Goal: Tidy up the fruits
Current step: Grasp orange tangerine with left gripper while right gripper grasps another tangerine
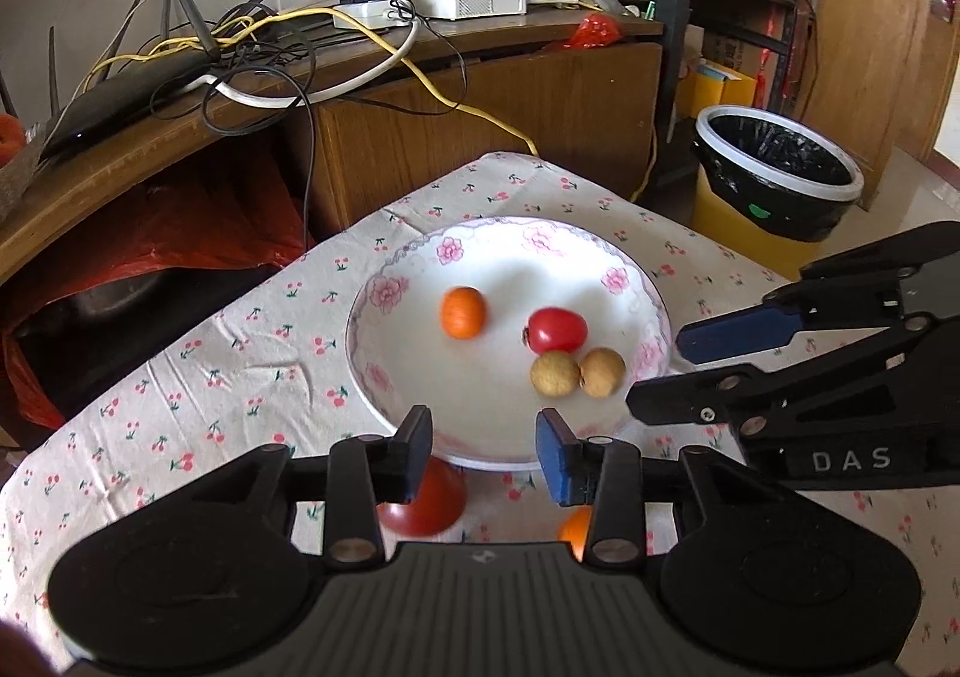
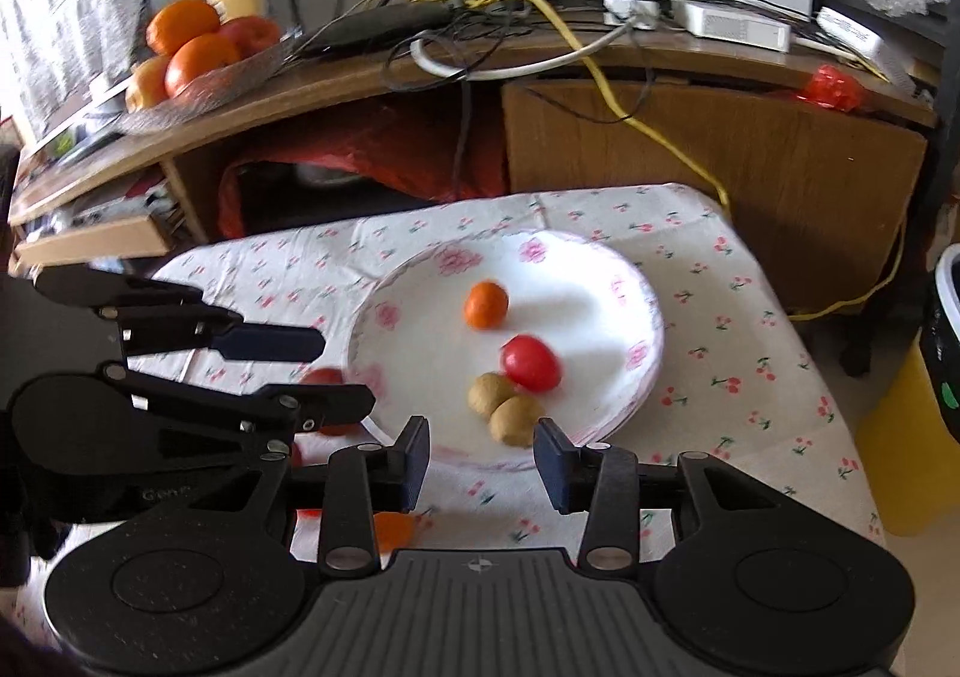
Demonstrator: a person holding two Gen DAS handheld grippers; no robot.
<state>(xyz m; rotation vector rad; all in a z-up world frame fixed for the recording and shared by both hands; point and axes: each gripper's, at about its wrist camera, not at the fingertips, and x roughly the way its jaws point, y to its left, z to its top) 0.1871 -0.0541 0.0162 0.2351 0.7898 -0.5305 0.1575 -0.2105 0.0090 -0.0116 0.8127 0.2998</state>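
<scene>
**Four fruits plated, two still loose on the bench, both tools released**

Left tool (image 1: 485,452) has its jaws spread and carries nothing; it hovers over the near rim of the plate. Right tool (image 2: 482,455) is likewise released and empty, just short of the same rim.

White shallow ceramic plate with pink floral border (image 1: 384,293) sits on the cherry-print cloth covering the bench (image 1: 180,377). Contents:
- small orange round citrus fruit (image 1: 462,312), alone, left of centre
- red oval cherry tomato (image 1: 557,329), near the two below; contact unclear
- two tan round longans (image 1: 577,372), side by side, apparently touching

Off the plate, on the cloth beside the near rim: larger red tomato (image 1: 429,503) and a second small orange fruit (image 1: 573,533), both partly hidden behind the left tool.

Handling, my read: all light, round, prone to roll. Tomato skin is smooth and soft, so pinch gently across the widest part. Longan shell is thin and may crack. The plate is breakable; avoid knocking the rim.
</scene>
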